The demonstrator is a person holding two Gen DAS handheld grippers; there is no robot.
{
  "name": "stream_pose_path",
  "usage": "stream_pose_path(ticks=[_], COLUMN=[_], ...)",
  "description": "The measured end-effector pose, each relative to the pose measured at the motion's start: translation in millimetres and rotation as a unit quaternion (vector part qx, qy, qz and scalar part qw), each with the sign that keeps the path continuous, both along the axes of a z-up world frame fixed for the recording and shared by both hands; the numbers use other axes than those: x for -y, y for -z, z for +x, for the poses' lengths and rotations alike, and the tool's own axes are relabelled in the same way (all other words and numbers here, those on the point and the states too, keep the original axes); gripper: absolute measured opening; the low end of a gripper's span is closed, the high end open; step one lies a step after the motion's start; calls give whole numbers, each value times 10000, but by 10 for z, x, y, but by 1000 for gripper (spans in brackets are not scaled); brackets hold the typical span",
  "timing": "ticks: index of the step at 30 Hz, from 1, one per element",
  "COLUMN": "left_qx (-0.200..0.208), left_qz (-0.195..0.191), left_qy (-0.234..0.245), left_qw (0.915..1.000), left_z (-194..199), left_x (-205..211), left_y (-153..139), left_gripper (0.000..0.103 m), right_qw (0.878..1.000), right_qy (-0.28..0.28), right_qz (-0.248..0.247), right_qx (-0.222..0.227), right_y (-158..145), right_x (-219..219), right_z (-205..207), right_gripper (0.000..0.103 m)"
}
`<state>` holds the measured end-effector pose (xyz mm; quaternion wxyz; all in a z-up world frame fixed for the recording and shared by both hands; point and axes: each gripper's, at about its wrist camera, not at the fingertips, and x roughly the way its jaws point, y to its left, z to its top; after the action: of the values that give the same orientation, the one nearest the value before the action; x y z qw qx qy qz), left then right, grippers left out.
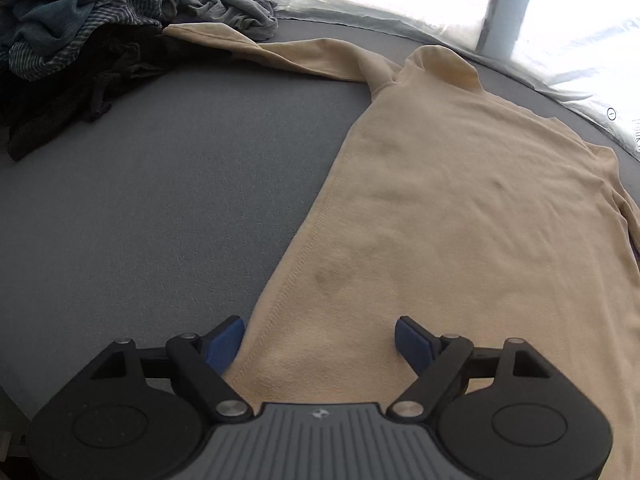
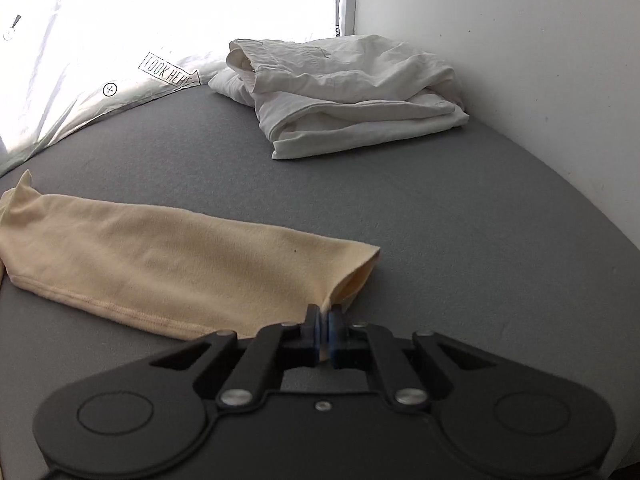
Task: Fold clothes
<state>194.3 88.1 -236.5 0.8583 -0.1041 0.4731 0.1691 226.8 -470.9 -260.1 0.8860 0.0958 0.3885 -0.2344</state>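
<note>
Beige shirt [image 1: 460, 208]: right side and hem run off the left wrist view's edge; near hem hidden under the left claw [image 1: 319, 338] body. Dark clothes pile [image 1: 80, 40]: cut at left and top edges, single garments not separable. Right wrist view: sleeve [image 2: 180, 264] cuff corner vanishes between the pressed-together pads of the right claw [image 2: 325, 320]; sleeve's shoulder end cut at left edge.

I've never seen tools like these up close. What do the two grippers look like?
Both look alike: the left gripper and right gripper have matte black linkage arms with silver pivot pins, round black housings on each side and blue finger pads. The left one has a ribbed grey centre plate.
</note>
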Motion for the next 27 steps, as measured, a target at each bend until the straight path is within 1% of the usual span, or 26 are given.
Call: stream_pose_path(ticks=[4,7,8,9,10,11,12,15,16,17,19,20,22,23,24,26,27], left_qx=[27,59,70,81,88,96,103,141,148,154,165,176,196,210,227,296,312], left_qz=[-22,-88,-115,-138,-141,-145,-149,-186,-186,-184,-168,-172,-189,-204,-219,-258,-264], left_qy=[-114,-155,-166,-173,-150,-128,-105,-29,3,37,118,150,195,217,240,281,257], left_qw=[9999,9998,9998,9997,9997,9998,9998,9997,9997,9997,9997,9996,9994,9993,9992,9988,9988], left_z=[-205,-282,-302,-320,-325,-330,-335,-361,-361,-362,-358,-357,-369,-387,-406,-466,-484], left_x=[3,-28,-39,-49,-50,-52,-53,-63,-65,-67,-74,-87,-116,-134,-153,-211,-235], left_y=[10,11,11,11,11,10,9,19,19,19,14,10,3,1,-2,-2,-2], left_gripper=[83,83,83,83,83,83,83,81,80,79,72,71,62,59,54,45,36], right_qw=[9997,9972,9961,9960,9972,9982,9989,9987,9974,9948,9870,9808,9669,9608,9553,9477,9463], right_qy=[-59,-234,-262,-248,-176,-104,-102,-395,-575,-869,-1394,-1690,-2237,-2471,-2703,-3028,-3112], right_qz=[-231,-605,-698,-707,-596,-486,-352,151,297,412,720,920,1203,1229,1156,906,692], right_qx=[-79,-362,-465,-493,-418,-343,-299,-300,-313,-345,-340,-310,-251,-259,-307,-450,-543], right_y=[7,-15,-26,-47,-80,-113,-132,-130,-127,-120,-126,-139,-174,-188,-200,-200,-181], right_x=[45,-49,-86,-126,-169,-212,-278,-581,-714,-892,-1203,-1365,-1639,-1758,-1879,-2056,-2131], right_z=[-77,-15,10,10,-28,-65,-99,-192,-216,-230,-260,-277,-302,-314,-327,-354,-368], right_gripper=[4,5,16,37,45,48,47,48,48,48,48,48,48,48,48,47,43])
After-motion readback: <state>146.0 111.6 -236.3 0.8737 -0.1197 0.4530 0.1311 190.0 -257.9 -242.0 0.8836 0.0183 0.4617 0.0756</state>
